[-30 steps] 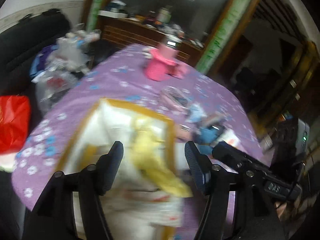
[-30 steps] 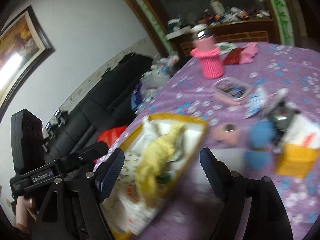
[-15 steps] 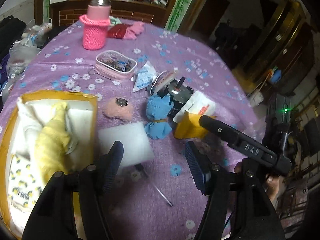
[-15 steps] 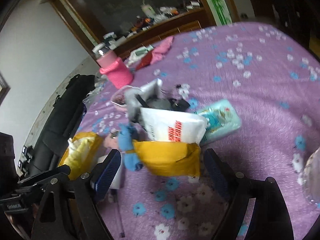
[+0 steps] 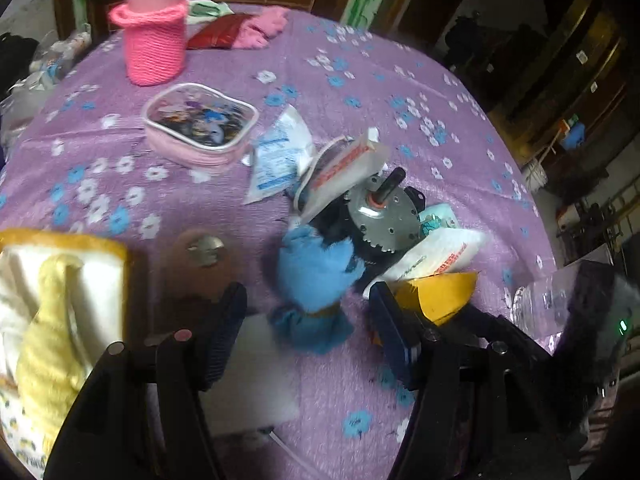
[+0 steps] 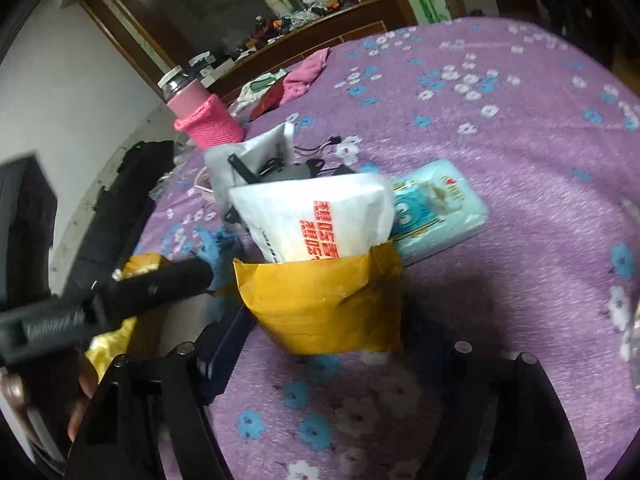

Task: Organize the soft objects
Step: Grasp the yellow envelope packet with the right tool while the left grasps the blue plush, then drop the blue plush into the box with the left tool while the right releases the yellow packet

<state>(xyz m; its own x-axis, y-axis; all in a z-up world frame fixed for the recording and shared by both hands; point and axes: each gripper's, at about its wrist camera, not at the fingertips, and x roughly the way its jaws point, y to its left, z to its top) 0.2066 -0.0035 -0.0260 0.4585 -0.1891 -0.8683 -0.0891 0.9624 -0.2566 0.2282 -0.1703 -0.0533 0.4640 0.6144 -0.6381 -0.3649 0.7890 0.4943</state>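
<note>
1. Blue plush toy (image 5: 316, 280) lies on the purple-clothed worktop (image 5: 360, 80), just ahead of the left hand-held gripper (image 5: 306, 336), at twelve o'clock from its jaws; they stand wide with nothing between them.
2. Judged as the step in hand: closing on that toy. It touches the metal motor (image 5: 384, 216) at its two o'clock, so come down on the toy's lower, tied end, clear of the gear teeth.
3. Soft plush will squash; a grip across the thick middle looks safer than the frilled edge.
4. Right hand-held gripper (image 6: 320, 344) straddles the yellow padded envelope (image 6: 324, 304); its jaws have just been closing, the envelope between them, though the pads do not visibly press it.
5. White printed bag (image 6: 320, 220) sticks out of the envelope at twelve o'clock and may slip out if tilted.
6. Yellow-rimmed tray (image 5: 64, 240), at nine o'clock in the left view, already holds a yellow cloth (image 5: 52, 328); likely the destination.
</note>
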